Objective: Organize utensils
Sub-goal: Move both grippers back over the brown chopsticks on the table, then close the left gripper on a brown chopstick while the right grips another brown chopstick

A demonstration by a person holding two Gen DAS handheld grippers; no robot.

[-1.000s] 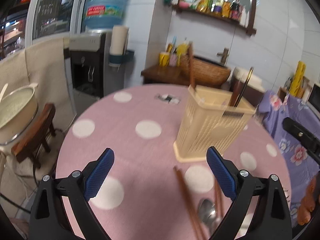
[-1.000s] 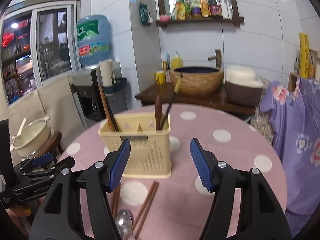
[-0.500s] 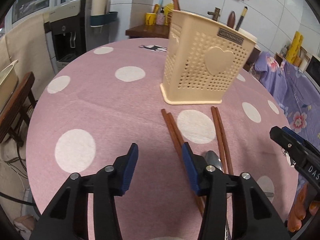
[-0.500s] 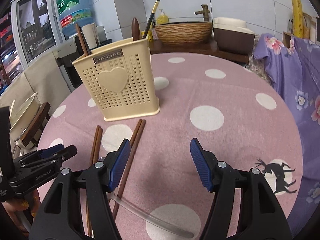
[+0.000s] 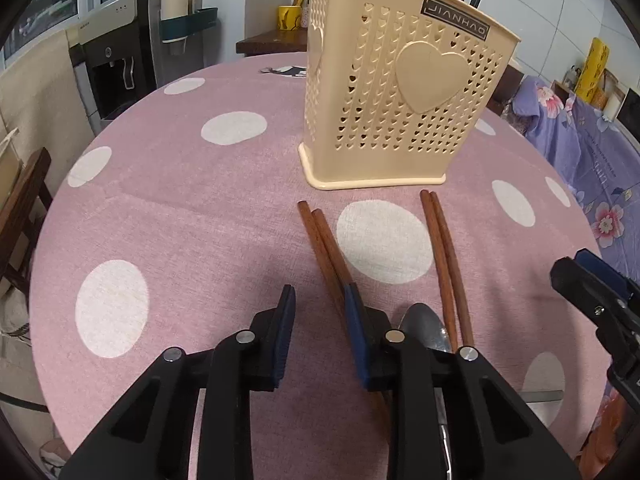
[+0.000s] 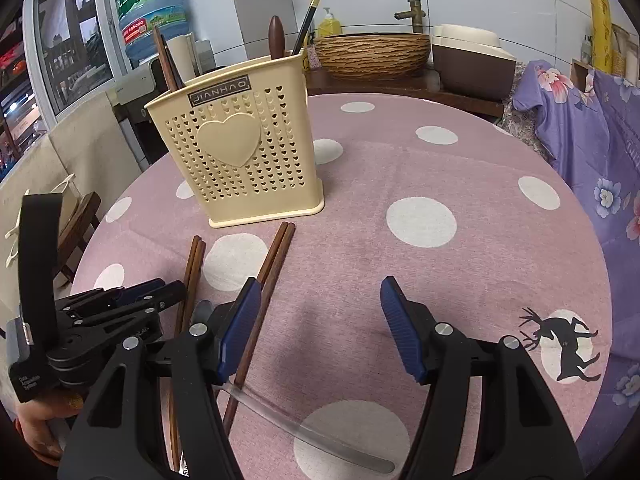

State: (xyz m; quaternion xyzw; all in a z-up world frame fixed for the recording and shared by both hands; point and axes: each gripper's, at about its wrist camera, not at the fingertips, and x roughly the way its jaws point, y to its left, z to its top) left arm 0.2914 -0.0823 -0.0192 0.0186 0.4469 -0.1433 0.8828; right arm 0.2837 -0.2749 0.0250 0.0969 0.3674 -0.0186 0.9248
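A cream perforated utensil holder [image 5: 396, 92] with a heart stands on the pink dotted table; it also shows in the right wrist view [image 6: 240, 156]. It holds upright chopsticks [image 6: 164, 60] and a dark handle [image 6: 276, 36]. Two pairs of brown chopsticks lie in front: the left pair [image 5: 326, 248] and the right pair [image 5: 444, 256]. A metal spoon [image 5: 424, 326] lies between them, its handle [image 6: 304, 428] under my right gripper. My left gripper [image 5: 318, 316] is low over the table, partly open, its right finger over the left pair. My right gripper [image 6: 320, 320] is open and empty.
The round table [image 6: 460, 264] has a pink cloth with white dots and a deer print [image 6: 568, 344]. A water dispenser [image 5: 120, 56] and a wooden chair [image 5: 20, 204] stand left. A purple floral cloth [image 6: 592, 120] hangs at the right. A basin [image 6: 372, 54] stands behind.
Both grippers have dropped lower and closer to the table and holder. My left gripper has narrowed from wide open to a small gap beside the left chopstick pair. The right gripper stays wide open.
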